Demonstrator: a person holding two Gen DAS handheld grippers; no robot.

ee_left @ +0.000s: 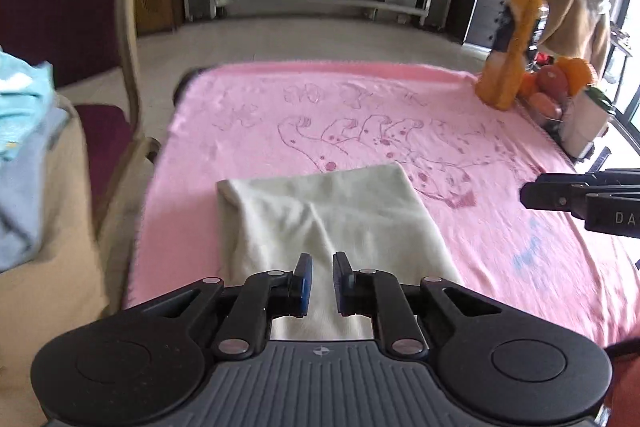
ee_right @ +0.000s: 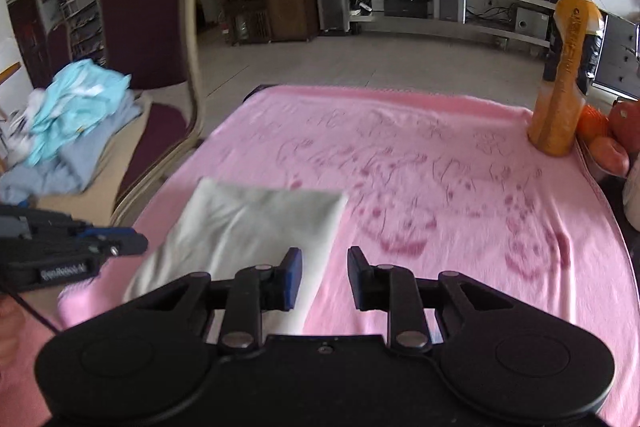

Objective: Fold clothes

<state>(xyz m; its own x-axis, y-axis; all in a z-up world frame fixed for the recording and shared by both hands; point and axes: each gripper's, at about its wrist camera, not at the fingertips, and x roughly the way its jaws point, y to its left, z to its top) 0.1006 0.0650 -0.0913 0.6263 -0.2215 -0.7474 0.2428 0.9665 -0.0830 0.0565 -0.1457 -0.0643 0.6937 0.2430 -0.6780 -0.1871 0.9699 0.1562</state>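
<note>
Left gripper (ee_left: 319, 281): jaws narrowly apart, nothing between the pads; poised above the near end of the cloth.
Right gripper (ee_right: 323, 277): jaws apart somewhat wider, empty; left finger over the cloth's right edge, right finger over bare blanket.
Cloth (ee_left: 332, 211): cream, folded into a long panel lying flat on the pink blanket (ee_left: 500, 155); long axis runs away from both grippers, near end hidden below the fingers, far edge straight and square. Left gripper is centred on it, so likely the nearer for a next fold; the right sits off its right side.
Room: open blanket beyond and to the right of the cloth.
Obstacles: chair (ee_right: 160, 27) with heaped clothes (ee_right: 76, 115) to the left; bottle (ee_right: 568, 75) and fruit (ee_right: 624, 123) at the far right corner, well apart.
</note>
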